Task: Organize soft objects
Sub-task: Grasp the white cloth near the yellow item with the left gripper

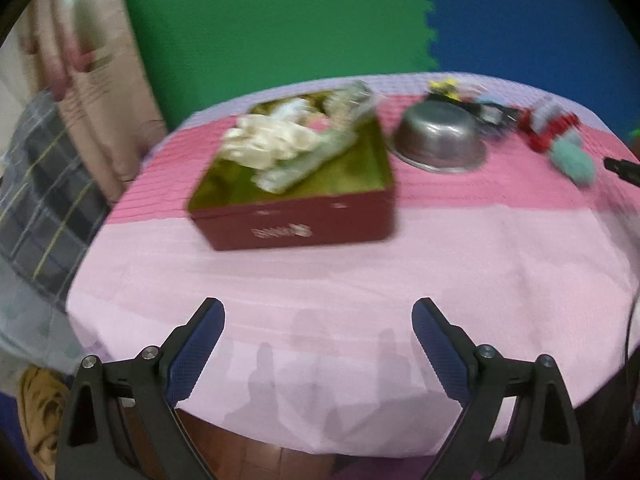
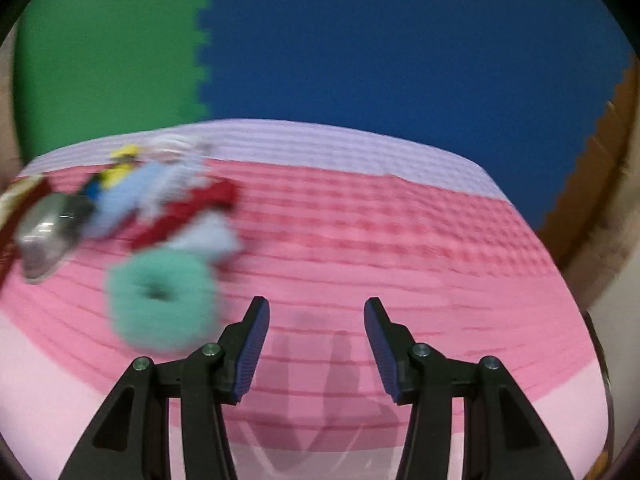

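A dark red tin box (image 1: 296, 224) with a gold inside stands on the pink tablecloth and holds cream and pale patterned cloths (image 1: 272, 144). A teal fluffy ring (image 2: 164, 296) lies just left of my right gripper (image 2: 316, 312), which is open and empty. The ring also shows in the left wrist view (image 1: 572, 158). Red (image 2: 188, 212) and pale blue (image 2: 120, 200) soft pieces lie in a blurred pile behind it. My left gripper (image 1: 318, 312) is open and empty, above the table's near edge, well short of the box.
An upturned steel bowl (image 1: 440, 140) sits right of the box; it shows at the left in the right wrist view (image 2: 44, 236). Small yellow and black items (image 1: 444, 90) lie behind it. A checked cloth (image 1: 44, 208) hangs off to the left. Green and blue foam mats form the backdrop.
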